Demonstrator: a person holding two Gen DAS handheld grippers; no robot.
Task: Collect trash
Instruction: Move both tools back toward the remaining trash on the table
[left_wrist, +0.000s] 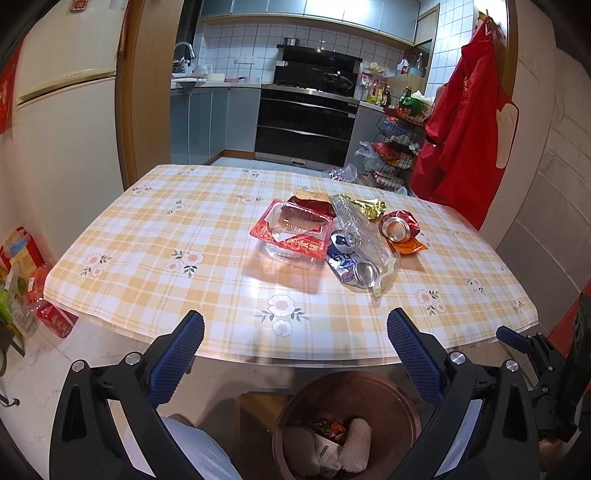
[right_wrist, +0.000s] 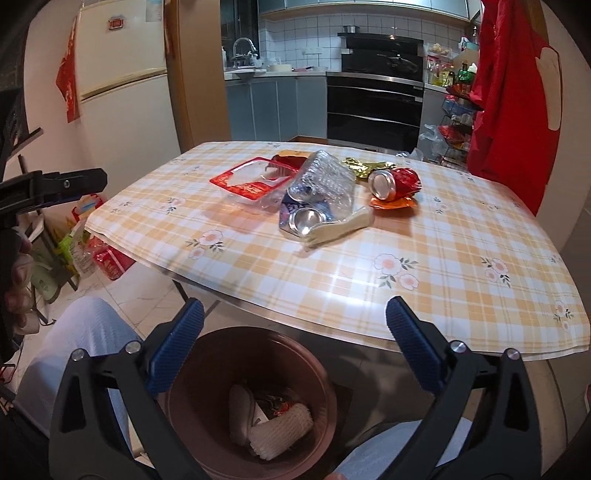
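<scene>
Below my right gripper (right_wrist: 294, 345), jaws spread wide and empty, sits the bin (right_wrist: 207, 354) for drops; left gripper (left_wrist: 295, 350) likewise apart; remaining trash (right_wrist: 317, 192) waits clustered mid-table (right_wrist: 461, 258).

Two black handheld grippers with blue finger pads, and my pale blue trousers.

On my left gripper (left_wrist: 295, 325) I see glossy black plastic arms that widen toward the base, each with a teardrop cut-out and two round silver screw heads at about 10 and 2 o'clock. Its fingers (left_wrist: 400, 334) carry deep blue pads with a fine knurled grid. My right gripper (right_wrist: 294, 314) has the same build: black arms, silver screws, blue textured pads (right_wrist: 192, 317). I wear pale blue trousers (right_wrist: 85, 332) with a fine ribbed weave, seen at 8 o'clock in the right wrist view.
</scene>
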